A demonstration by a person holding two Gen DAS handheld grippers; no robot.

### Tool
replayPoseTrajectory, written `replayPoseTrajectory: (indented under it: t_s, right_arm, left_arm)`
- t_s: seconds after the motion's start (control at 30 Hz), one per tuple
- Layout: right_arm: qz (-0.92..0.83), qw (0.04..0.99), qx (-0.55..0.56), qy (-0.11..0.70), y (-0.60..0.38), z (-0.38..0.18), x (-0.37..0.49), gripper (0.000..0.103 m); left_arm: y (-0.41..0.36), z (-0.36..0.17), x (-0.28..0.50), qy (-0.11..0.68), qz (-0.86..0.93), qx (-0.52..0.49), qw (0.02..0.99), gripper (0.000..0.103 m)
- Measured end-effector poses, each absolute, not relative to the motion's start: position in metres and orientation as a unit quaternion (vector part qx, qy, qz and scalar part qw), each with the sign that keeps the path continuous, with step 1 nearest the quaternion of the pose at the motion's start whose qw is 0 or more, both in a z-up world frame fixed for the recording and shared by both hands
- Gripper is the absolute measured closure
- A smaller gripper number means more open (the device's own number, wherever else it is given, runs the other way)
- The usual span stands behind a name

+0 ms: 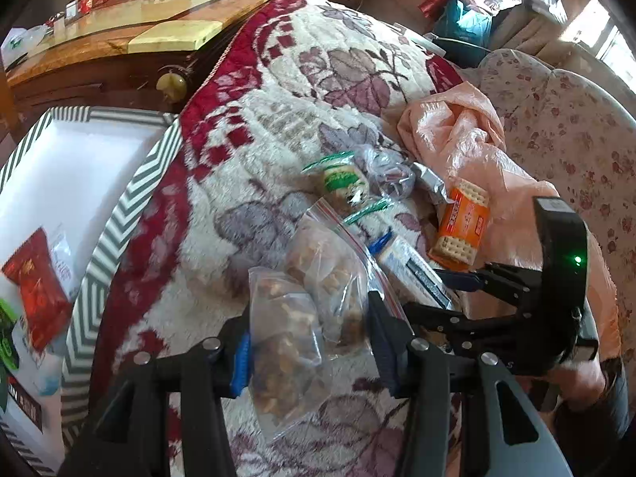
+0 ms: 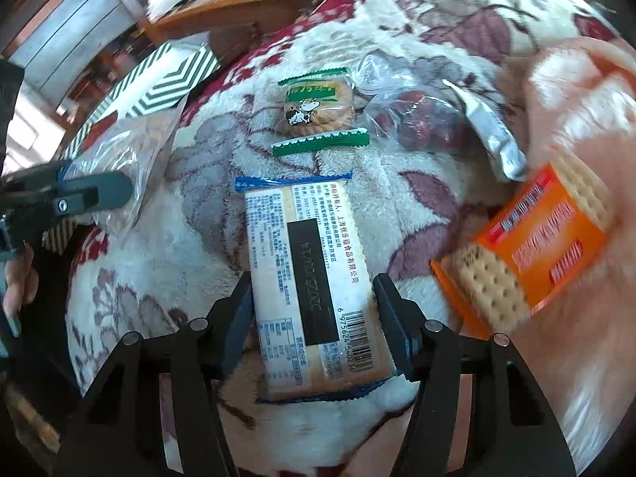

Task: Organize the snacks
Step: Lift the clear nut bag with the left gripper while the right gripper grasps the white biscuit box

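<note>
A clear zip bag of nuts [image 1: 306, 310] hangs between the pads of my left gripper [image 1: 312, 346], which is shut on it above the floral blanket [image 1: 278, 91]. The right wrist view has the same bag [image 2: 123, 151] at the left gripper [image 2: 95, 187]. My right gripper [image 2: 314, 310] is shut on a long blue-edged cracker pack [image 2: 310, 278] that lies label-side up on the blanket [image 2: 417, 206]. In the left wrist view the right gripper [image 1: 449, 294] sits at the near end of that pack [image 1: 405, 262].
A green cow biscuit pack [image 2: 318, 107], a clear bag of red fruit [image 2: 417, 115], a silver packet [image 2: 493, 135] and an orange cracker pack [image 2: 536, 246] lie beyond. A pink plastic bag [image 1: 457, 131] is behind them. A chevron-rimmed box [image 1: 119, 214] at left holds a red snack [image 1: 37, 286].
</note>
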State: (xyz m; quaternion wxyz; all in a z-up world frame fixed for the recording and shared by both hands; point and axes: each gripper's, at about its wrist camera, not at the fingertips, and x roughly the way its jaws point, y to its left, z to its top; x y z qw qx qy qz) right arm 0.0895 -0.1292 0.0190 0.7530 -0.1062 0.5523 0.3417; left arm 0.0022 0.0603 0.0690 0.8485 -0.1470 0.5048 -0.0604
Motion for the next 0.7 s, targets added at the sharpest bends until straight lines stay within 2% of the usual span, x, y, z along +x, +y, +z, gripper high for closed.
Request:
replayPoseTrajectory:
  t_s: [0.7]
  right_arm:
    - [0.298,0.795,-0.060,0.524,-0.105,0.030,0.063,0.049]
  left_arm:
    - [0.100,0.074,-0.037,0.492,-0.028,-0.172,0.853,0.051]
